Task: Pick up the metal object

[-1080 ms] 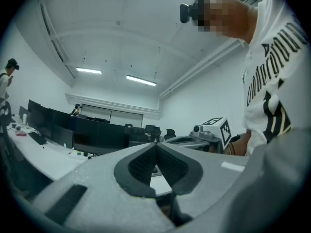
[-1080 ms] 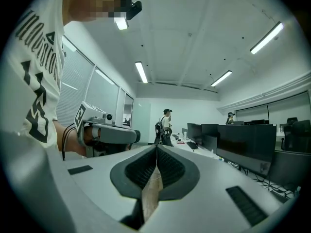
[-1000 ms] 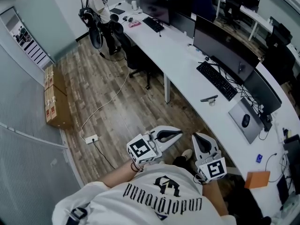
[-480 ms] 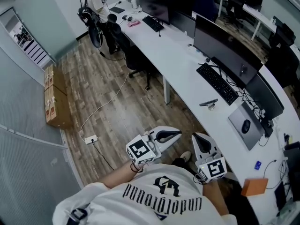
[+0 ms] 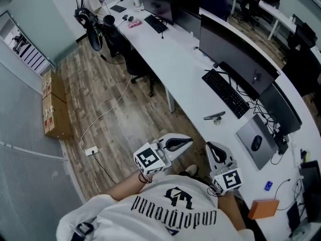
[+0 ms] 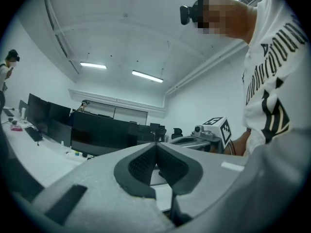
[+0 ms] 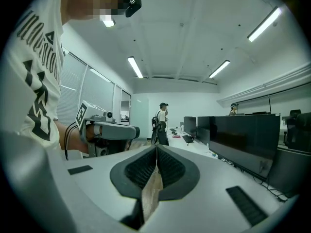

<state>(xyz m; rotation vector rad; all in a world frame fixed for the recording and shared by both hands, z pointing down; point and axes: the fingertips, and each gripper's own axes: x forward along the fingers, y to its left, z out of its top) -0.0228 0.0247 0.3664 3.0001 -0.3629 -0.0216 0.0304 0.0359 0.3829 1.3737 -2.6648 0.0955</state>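
A small dark metal-looking object (image 5: pixel 214 117) lies on the long white desk (image 5: pixel 188 74), just short of a black keyboard (image 5: pixel 225 93). I hold both grippers close to my chest, well short of the desk and above the wooden floor. The left gripper (image 5: pixel 189 140) points right; its jaws are pressed together with nothing between them, as the left gripper view shows (image 6: pixel 156 145). The right gripper (image 5: pixel 212 146) points forward, and it is shut and empty too (image 7: pixel 156 147). Each gripper shows in the other's view.
Monitors (image 5: pixel 235 49), a grey laptop (image 5: pixel 257 143) with a mouse and an orange box (image 5: pixel 262 208) stand along the desk. A black office chair (image 5: pixel 138 59) sits at its edge. Cardboard boxes (image 5: pixel 52 109) and a power strip (image 5: pixel 91 150) with cable are on the floor. A person (image 5: pixel 89 3) stands far off.
My view has shifted along the desk: the metal object, keyboard and orange box sit lower and further left in the picture. Both grippers stay shut in the same place before me.
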